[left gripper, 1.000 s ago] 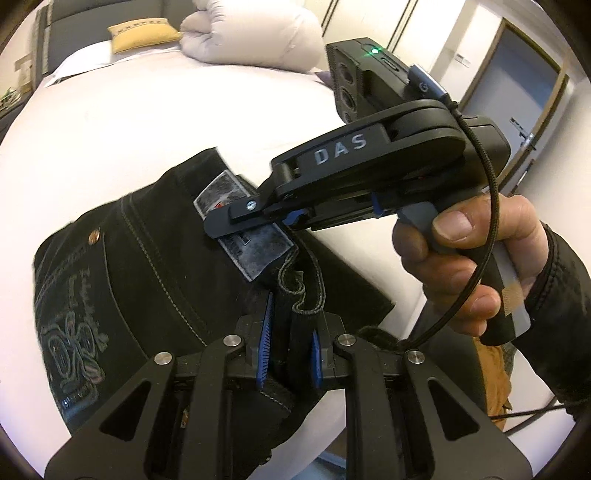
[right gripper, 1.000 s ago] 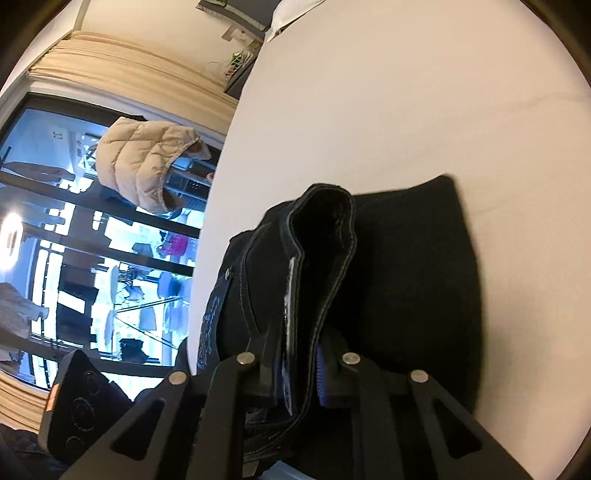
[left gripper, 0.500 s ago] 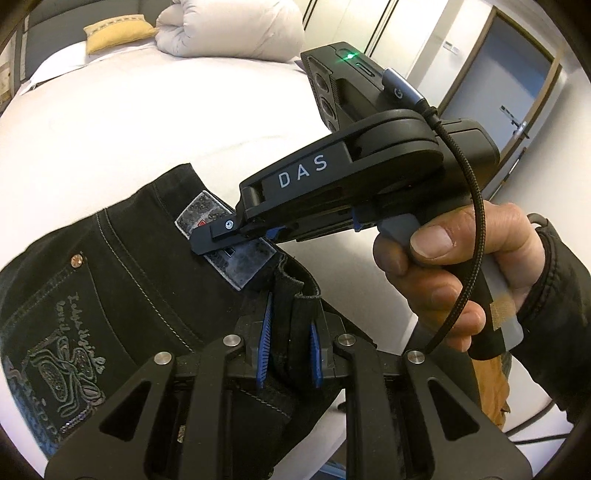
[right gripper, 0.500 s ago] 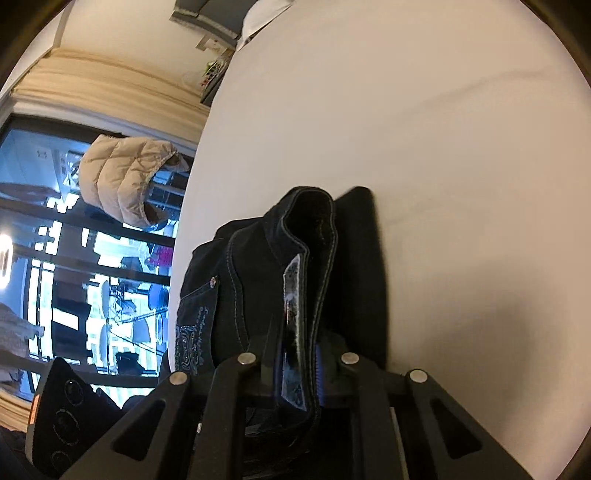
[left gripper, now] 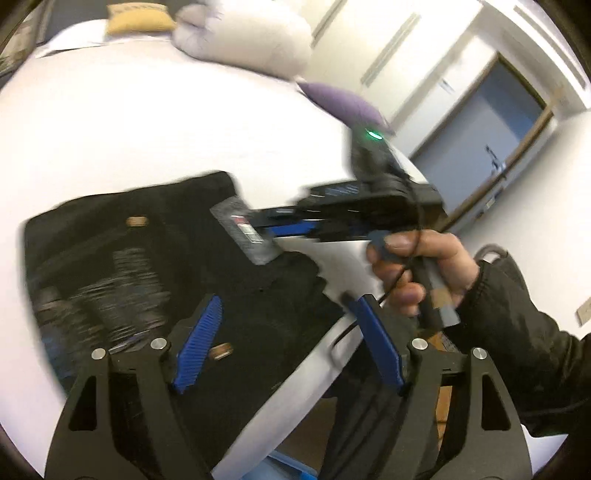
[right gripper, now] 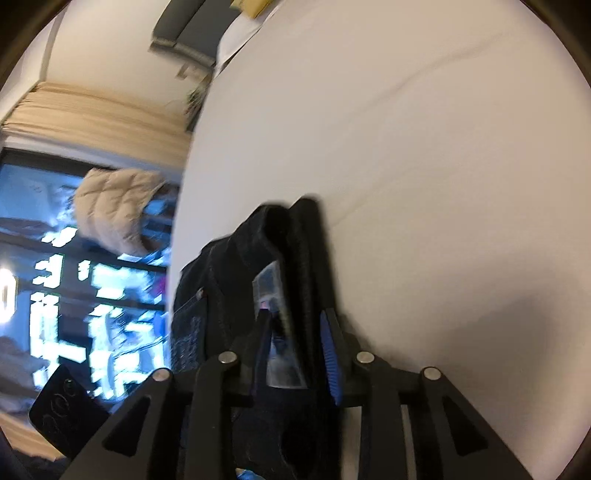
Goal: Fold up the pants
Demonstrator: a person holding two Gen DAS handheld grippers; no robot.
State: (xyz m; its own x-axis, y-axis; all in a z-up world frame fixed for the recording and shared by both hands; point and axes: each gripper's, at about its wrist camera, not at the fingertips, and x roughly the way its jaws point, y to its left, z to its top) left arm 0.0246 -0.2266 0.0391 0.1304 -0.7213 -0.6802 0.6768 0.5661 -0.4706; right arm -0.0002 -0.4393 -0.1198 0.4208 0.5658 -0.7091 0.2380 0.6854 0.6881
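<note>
The black jeans (left gripper: 155,266) lie folded on the white bed (left gripper: 147,129), waistband and grey label (left gripper: 245,232) toward the bed's right edge. My left gripper (left gripper: 286,339) is open above the jeans, its blue pads (left gripper: 201,339) spread wide and holding nothing. My right gripper shows in the left wrist view (left gripper: 280,229), held in a hand, its tips at the label. In the right wrist view the right gripper (right gripper: 295,332) has its blue pads (right gripper: 328,347) around the jeans' waistband (right gripper: 291,251) with the label between them, and they have parted a little.
A rolled white duvet (left gripper: 243,40), a yellow pillow (left gripper: 140,20) and a purple cushion (left gripper: 340,103) lie at the bed's far end. A door (left gripper: 491,147) is at the right. A window with a beige puffer jacket (right gripper: 114,206) is beyond the bed's left side.
My left gripper has opened and let go of the waistband, and the jeans have dropped flat on the bed. The right gripper's jaws have widened around the waistband.
</note>
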